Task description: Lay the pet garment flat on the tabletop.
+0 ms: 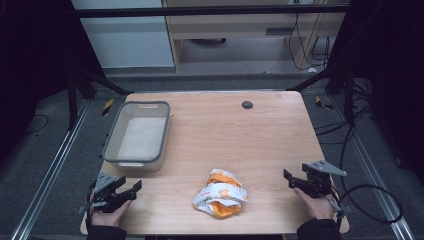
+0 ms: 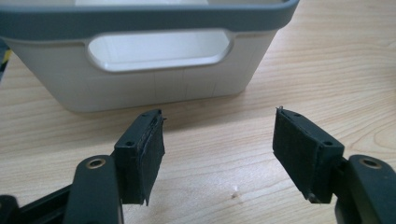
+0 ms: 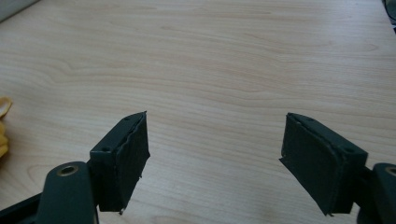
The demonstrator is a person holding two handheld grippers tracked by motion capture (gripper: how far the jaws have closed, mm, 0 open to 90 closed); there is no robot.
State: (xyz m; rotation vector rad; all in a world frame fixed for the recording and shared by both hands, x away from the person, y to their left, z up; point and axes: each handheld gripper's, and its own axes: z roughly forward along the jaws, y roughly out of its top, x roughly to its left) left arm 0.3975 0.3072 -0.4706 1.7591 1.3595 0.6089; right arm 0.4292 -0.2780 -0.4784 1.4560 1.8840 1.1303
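A crumpled white and orange cloth (image 1: 220, 193) lies on the wooden table (image 1: 225, 135) near its front edge, midway between the two grippers. A grey-rimmed white bin (image 1: 137, 134) stands at the table's left; its handled end wall (image 2: 154, 60) is close ahead in the left gripper view. My left gripper (image 1: 131, 189) rests at the front left corner, just in front of the bin, open with nothing between its pads (image 2: 140, 154). My right gripper (image 1: 290, 179) sits at the front right, open and empty, with bare wood between its pads (image 3: 322, 163). An orange edge of the cloth (image 3: 3, 126) peeks in at the left.
A small dark round grommet (image 1: 247, 104) is set into the table near its far edge. Black frame bars and cables (image 1: 370, 200) surround the table on the floor. The bin looks empty inside.
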